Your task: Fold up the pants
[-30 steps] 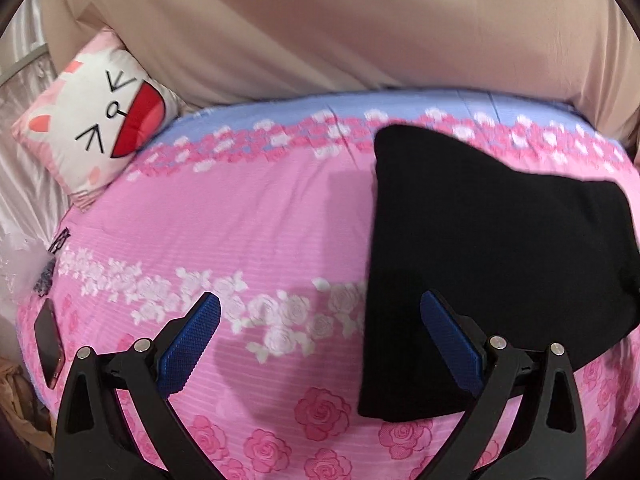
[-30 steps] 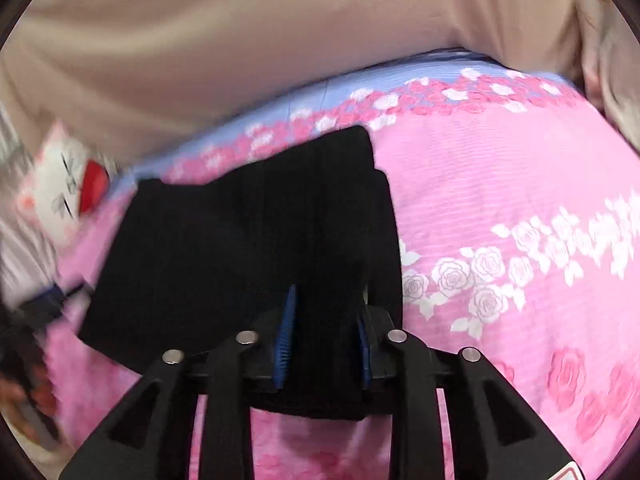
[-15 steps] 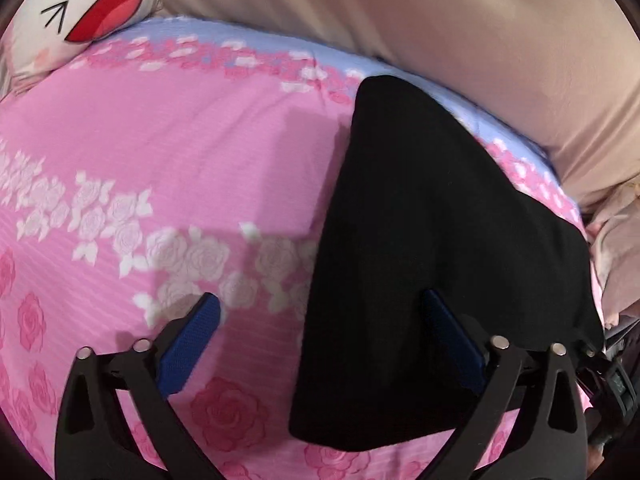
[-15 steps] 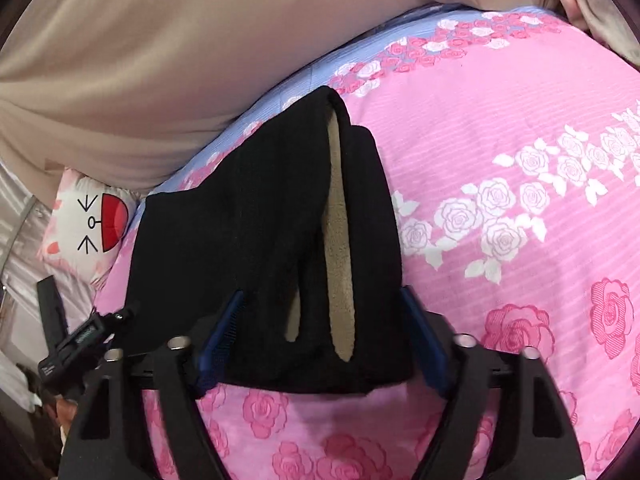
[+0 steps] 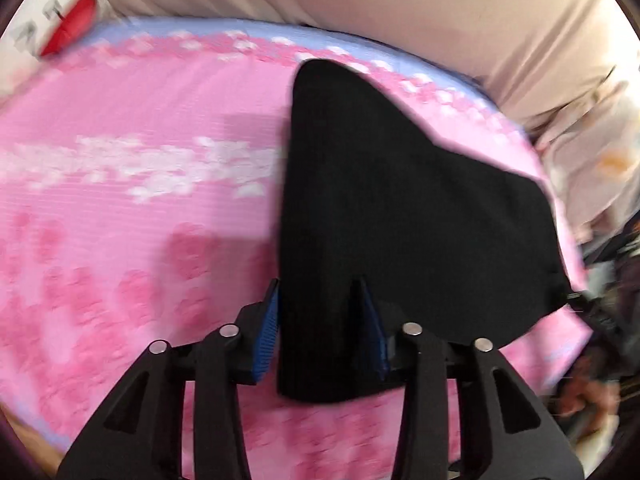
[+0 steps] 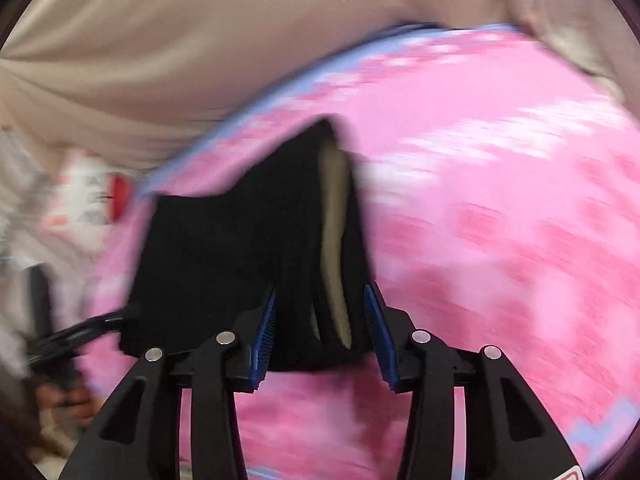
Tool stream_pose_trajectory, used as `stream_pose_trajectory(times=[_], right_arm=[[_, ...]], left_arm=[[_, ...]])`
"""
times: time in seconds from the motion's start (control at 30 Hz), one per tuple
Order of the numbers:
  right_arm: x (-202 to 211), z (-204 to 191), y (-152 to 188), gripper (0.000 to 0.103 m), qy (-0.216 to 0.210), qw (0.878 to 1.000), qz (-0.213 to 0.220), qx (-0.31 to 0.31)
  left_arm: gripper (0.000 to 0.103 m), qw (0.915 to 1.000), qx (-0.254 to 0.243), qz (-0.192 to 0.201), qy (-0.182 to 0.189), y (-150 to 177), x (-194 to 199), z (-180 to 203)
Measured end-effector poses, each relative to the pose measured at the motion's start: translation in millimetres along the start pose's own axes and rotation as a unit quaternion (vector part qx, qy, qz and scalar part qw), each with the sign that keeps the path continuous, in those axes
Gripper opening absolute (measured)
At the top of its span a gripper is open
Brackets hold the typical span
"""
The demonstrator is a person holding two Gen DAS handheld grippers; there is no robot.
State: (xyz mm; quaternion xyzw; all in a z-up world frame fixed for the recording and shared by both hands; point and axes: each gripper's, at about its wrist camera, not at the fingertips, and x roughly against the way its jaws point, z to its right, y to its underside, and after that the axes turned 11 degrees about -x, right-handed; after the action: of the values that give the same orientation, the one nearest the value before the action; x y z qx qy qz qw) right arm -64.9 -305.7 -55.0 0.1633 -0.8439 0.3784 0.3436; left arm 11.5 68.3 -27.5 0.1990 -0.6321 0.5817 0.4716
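The left gripper (image 5: pixel 318 312) is seen clenched on the near left corner of the black pants (image 5: pixel 400 200), with the blue pads (image 5: pixel 266 340) pressed against a bunched fold of the cloth. From that corner the pants are spread away and to the right over the pink flowered bedsheet (image 5: pixel 140 160), as a folded black panel with a stepped far edge. A white cushion (image 5: pixel 48 20) with a red mouth is seen at the far left corner of the bed, and a beige cover (image 5: pixel 360 0) is noted behind the bed. The view is blurred.

The right gripper (image 6: pixel 322 324) is seen clenched on the near right edge of the pants (image 6: pixel 224 248), where a beige lining (image 6: pixel 334 240) is exposed between the black layers held by the pads. The pants are laid on the bedsheet (image 6: pixel 500 200), extending from the gripper toward the far side and to the left. The other gripper's black frame (image 6: pixel 72 336) is visible at the left corner of the pants. The cushion (image 6: pixel 88 200) is made out at far left, heavily blurred.
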Motion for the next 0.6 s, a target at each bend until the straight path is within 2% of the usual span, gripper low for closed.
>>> stream_pose_trajectory(times=[0.07,0.1,0.13,0.17,0.2,0.23,0.3,0.33,0.37,0.4,0.43,0.47,0.5,0.53,0.57,0.6], right_arm=[[35,-6,-12,0.04,-0.018,0.998,0.067,-0.001],[45,-22,-17,0.027,-0.024,0.996,0.084,0.035],[51,-42,-19,0.02,-0.028,0.993,0.089,0.07],[50,-66,-21,0.013,-0.044,0.99,0.081,0.106],[44,-87,-21,0.013,-0.065,0.987,0.067,0.128],[32,-114,-18,0.013,-0.092,0.982,0.04,0.161],[5,-150,-10,0.013,-0.097,0.973,0.006,0.209],[-13,-163,-4,0.013,-0.096,0.969,-0.015,0.227],[-40,-170,1,0.013,-0.086,0.966,-0.045,0.238],[-62,-170,6,0.013,-0.072,0.965,-0.072,0.241],[-82,-167,7,0.013,-0.057,0.964,-0.091,0.242],[-105,-156,2,0.008,-0.02,0.967,-0.089,0.238],[-119,-138,-11,0.0,-0.005,0.973,-0.085,0.213],[-125,-110,-30,0.0,-0.067,0.983,-0.108,0.133],[-125,-95,-39,0.0,-0.094,0.986,-0.118,0.07],[-116,-91,-43,0.0,-0.081,0.991,-0.1,0.047]], left_arm=[[0.039,0.999,-0.008,0.022,-0.038,-4,19,3],[0.041,0.9969,-0.012,0.046,-0.063,-11,33,6],[0.045,0.9942,-0.017,0.069,-0.081,-17,45,10],[0.06,0.992,-0.022,0.085,-0.091,-21,51,13],[0.07,0.989,-0.027,0.104,-0.101,-28,58,20],[0.07,0.9879,-0.032,0.112,-0.103,-34,59,26],[0.073,0.9879,-0.054,0.115,-0.089,-43,50,46],[0.076,0.9871,-0.066,0.11,-0.096,-43,43,52],[0.082,0.9847,-0.085,0.092,-0.121,-42,24,61],[0.081,0.9833,-0.092,0.074,-0.139,-40,8,61],[0.081,0.9833,-0.089,0.058,-0.148,-39,-5,58],[0.082,0.984,-0.082,0.039,-0.153,-35,-18,53],[0.084,0.9863,-0.071,0.02,-0.148,-32,-34,43],[0.087,0.9902,-0.056,0.022,-0.126,-28,-37,33],[0.095,0.9921,-0.04,0.027,-0.116,-27,-38,25],[0.095,0.9928,-0.039,0.025,-0.11,-27,-36,23]])
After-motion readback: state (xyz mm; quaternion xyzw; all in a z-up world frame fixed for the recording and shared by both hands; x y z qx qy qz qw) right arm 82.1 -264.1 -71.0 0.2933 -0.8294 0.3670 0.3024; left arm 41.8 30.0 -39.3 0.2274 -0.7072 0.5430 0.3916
